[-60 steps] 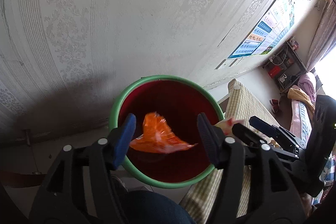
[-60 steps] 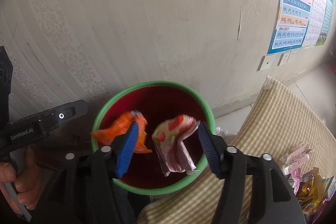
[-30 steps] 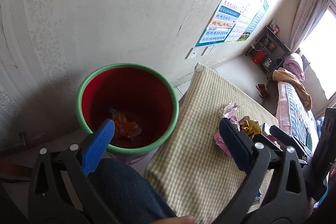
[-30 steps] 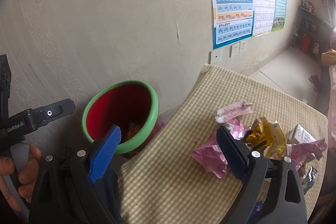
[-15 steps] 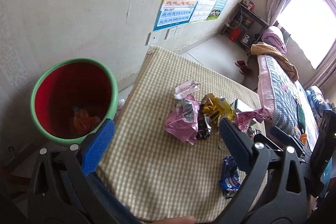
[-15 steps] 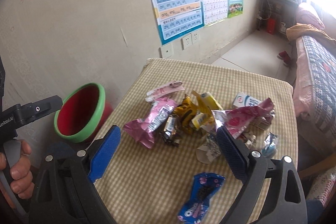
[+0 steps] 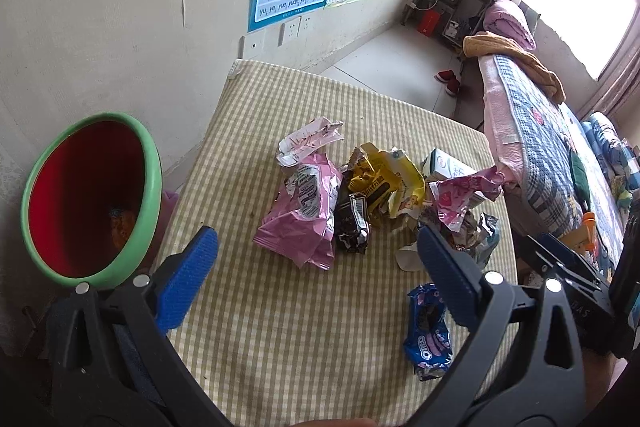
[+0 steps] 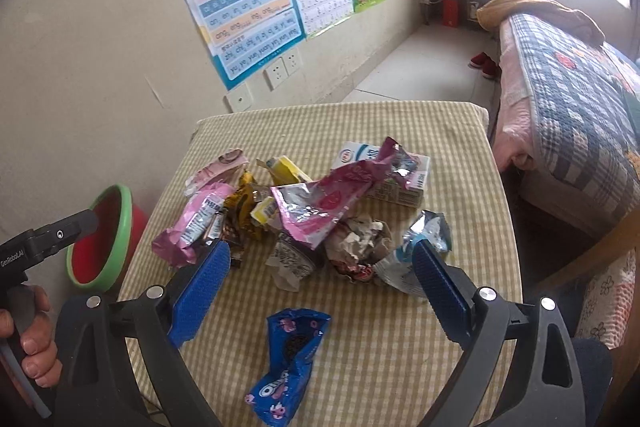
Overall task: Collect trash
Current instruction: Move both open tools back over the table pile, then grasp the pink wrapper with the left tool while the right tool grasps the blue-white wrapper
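Left wrist view: left hand-held gripper (image 7: 316, 255) is spread wide and holds nothing, hovering over the near part of the table (image 7: 280, 327) with its checked cloth. Landmark is the blue Oreo wrapper (image 7: 428, 331), which lies on the cloth just below the right-side pad. Beyond the Oreo wrapper and toward the wall lies the trash pile: pink bag (image 7: 304, 215), dark brown wrapper (image 7: 354, 223) touching its right edge, yellow wrapper (image 7: 384, 179) behind that, milk carton (image 7: 448, 167) further right, torn pink foil (image 7: 460, 199) draped over it. The bin (image 7: 148, 167), green rim with red inside, stands off the table's left edge, well apart from the Oreo wrapper; something orange lies at its bottom. Right wrist view: right hand-held gripper (image 8: 320, 283) is also spread, nothing between the pads, above the table's near half. The Oreo wrapper (image 8: 290, 359) lies on its own, just below and between the pads, clear of the pile. Beyond it lie crumpled paper (image 8: 356, 243), silver-blue foil packet (image 8: 416, 251), pink foil, carton. The bin (image 8: 120, 227) shows at the far left, partly hidden by the left tool. Judged step: between picks, choosing the next piece; much trash is still on the table, so the task is far from done. Next move probably calls for the right gripper to drop onto the Oreo wrapper, pinch the thin crinkly film near its middle without catching the cloth, then carry it left to the bin.
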A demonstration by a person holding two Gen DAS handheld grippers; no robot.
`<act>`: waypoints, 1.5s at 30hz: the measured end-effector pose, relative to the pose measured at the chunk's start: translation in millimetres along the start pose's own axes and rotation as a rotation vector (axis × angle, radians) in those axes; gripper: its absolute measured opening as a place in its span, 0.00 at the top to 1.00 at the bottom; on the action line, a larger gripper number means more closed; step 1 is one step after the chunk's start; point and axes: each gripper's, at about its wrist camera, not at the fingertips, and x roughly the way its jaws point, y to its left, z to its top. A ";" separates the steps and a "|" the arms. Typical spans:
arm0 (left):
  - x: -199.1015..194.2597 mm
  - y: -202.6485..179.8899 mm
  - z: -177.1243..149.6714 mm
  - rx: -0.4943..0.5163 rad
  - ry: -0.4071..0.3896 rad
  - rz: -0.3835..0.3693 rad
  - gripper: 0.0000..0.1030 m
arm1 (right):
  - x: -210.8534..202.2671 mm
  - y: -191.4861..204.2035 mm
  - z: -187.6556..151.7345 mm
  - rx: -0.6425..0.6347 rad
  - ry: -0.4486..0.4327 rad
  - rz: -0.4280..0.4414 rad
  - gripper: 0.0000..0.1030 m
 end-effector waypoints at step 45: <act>104.3 -4.8 1.2 0.101 0.243 -0.025 0.74 | 74.3 -86.1 -9.6 0.227 0.198 -0.099 0.61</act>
